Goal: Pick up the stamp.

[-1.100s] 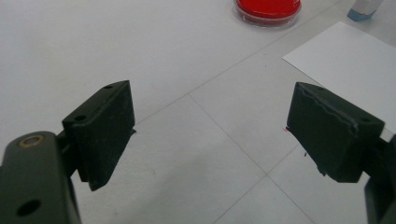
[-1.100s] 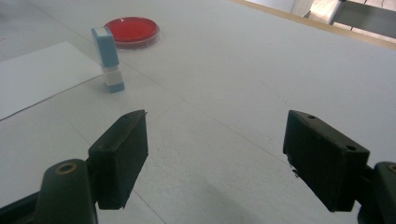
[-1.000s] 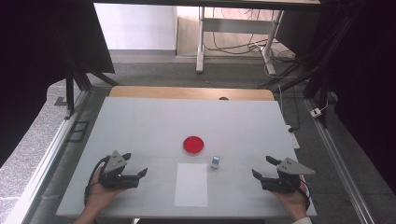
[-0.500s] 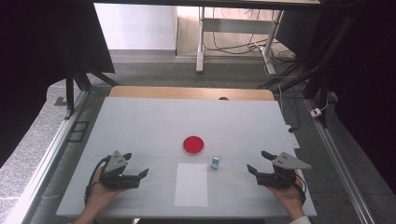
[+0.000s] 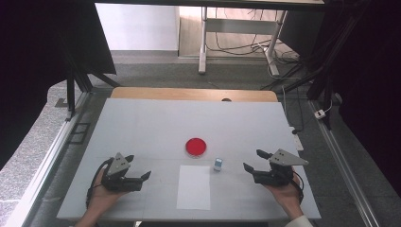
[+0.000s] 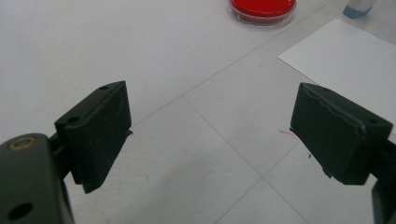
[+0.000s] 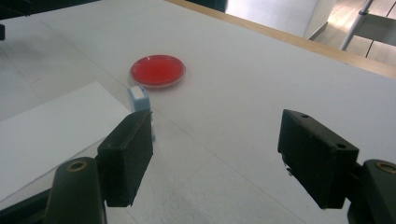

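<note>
A red round dish lies mid-table, with a small blue and white box just right of it and a white paper sheet in front. My left gripper rests open at the near left, nothing between its jaws; its own view shows the left gripper facing the dish and paper. My right gripper is open at the near right. Its jaws have just been closing a little, with nothing between them. In its view the right gripper points past the box and dish.
The white table ends in a wooden strip at the far side, with a small dark spot by it. Beyond stand metal legs and cables on the floor. A rail runs along the right edge.
My right gripper has shifted left toward the small box and lifted slightly. The left gripper, dish, box and paper have stayed put.
</note>
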Demonstrator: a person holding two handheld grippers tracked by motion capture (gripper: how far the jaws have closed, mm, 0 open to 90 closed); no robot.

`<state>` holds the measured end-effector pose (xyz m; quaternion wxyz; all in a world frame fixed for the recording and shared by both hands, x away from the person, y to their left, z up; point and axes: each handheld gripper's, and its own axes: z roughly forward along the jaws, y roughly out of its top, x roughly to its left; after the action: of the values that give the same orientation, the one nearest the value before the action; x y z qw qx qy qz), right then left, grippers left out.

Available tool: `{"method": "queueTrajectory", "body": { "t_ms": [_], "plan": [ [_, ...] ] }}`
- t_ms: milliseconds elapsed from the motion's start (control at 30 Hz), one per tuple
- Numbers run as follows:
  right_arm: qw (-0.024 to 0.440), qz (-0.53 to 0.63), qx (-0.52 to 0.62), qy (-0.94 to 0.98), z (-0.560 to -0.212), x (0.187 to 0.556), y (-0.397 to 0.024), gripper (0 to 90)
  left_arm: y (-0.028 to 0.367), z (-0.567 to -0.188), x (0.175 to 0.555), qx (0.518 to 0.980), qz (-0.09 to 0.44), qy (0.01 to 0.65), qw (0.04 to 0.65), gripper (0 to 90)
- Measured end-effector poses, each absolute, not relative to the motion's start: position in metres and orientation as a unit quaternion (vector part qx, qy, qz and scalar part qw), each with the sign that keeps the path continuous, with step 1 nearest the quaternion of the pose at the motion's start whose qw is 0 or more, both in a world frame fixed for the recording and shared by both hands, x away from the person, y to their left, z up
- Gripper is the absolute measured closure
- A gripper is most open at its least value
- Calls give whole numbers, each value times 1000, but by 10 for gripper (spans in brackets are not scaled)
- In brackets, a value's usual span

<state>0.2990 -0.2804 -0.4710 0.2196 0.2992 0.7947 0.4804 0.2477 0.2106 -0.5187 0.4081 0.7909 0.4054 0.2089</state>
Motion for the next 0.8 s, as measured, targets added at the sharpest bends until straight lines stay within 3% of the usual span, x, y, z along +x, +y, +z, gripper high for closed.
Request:
{"method": "queueTrajectory", "body": {
  "t_ms": [600,800],
  "plan": [
    [205,498,259,802,-430,315,-231,269,209,-520,247,790,212,406,406,127],
    [186,503,250,806,-436,320,-219,271,210,-521,248,791,213,407,405,127]
  ]
}}
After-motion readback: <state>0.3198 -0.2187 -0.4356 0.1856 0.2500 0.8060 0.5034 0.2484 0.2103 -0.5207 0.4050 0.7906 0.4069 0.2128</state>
